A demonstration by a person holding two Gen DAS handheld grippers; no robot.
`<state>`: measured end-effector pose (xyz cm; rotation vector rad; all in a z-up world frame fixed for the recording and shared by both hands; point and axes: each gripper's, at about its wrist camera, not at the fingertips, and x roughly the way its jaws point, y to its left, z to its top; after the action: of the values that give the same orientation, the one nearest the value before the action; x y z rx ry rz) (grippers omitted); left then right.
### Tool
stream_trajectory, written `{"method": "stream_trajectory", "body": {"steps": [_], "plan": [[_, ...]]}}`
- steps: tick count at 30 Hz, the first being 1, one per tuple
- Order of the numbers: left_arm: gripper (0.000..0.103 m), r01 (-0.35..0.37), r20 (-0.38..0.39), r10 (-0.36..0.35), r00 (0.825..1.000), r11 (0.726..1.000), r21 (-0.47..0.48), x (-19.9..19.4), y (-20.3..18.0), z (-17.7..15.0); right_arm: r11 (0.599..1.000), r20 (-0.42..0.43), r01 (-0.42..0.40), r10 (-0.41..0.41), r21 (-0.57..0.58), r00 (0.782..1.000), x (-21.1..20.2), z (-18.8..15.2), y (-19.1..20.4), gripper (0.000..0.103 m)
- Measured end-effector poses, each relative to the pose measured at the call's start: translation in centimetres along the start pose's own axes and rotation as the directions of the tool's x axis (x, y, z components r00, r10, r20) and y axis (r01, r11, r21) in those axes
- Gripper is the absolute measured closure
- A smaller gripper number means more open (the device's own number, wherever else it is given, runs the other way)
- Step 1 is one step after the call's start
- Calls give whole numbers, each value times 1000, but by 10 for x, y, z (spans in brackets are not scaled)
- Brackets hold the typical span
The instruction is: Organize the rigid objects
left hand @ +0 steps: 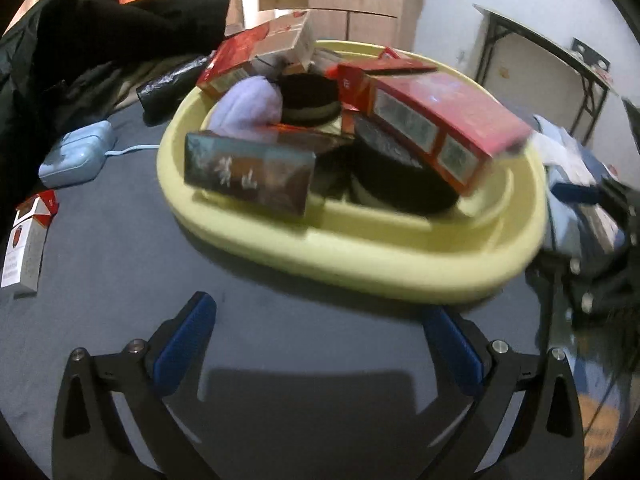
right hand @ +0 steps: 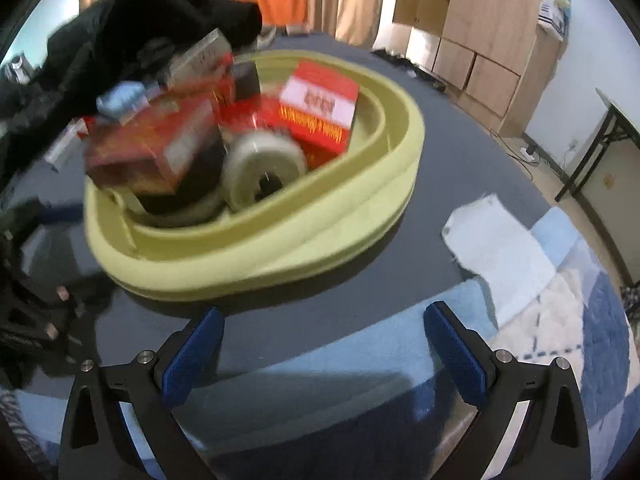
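Note:
A yellow oval tray sits on a dark table, piled with several cigarette boxes: a dark teal box, a long red box, a red-and-white box. It also holds black tape rolls and a lilac cloth. My left gripper is open and empty, just short of the tray's near rim. In the right wrist view the tray holds a red-and-white box, a dark red box and a white tape roll. My right gripper is open and empty before the rim.
A red-and-white cigarette pack lies at the table's left edge. A light blue case with a cord lies behind it. Black clothing is heaped at the back left. A white cloth and a blue patterned blanket lie to the right.

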<state>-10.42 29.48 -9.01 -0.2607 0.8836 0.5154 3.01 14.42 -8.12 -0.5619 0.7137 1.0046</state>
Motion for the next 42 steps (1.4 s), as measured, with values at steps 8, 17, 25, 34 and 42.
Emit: {"method": "stream_trajectory", "body": {"steps": [8, 17, 25, 34, 42], "plan": [[0, -4, -1, 4, 1000, 1000, -4, 4, 2, 2, 1000, 25, 27, -27, -16, 999, 2, -4, 12, 0], [0, -5, -1, 5, 1000, 1000, -4, 2, -1, 1, 999, 27, 29, -29, -18, 999, 1, -4, 8, 0], [0, -5, -1, 5, 1000, 1000, -3, 2, -1, 1, 999, 26, 28, -27, -18, 999, 0, -4, 7, 0], [0, -5, -1, 5, 1000, 1000, -3, 2, -1, 1, 999, 27, 28, -28, -18, 999, 0, -4, 7, 0], [0, -5, -1, 5, 1000, 1000, -3, 2, 0, 1, 999, 27, 28, -27, -18, 999, 1, -4, 7, 0]]}}
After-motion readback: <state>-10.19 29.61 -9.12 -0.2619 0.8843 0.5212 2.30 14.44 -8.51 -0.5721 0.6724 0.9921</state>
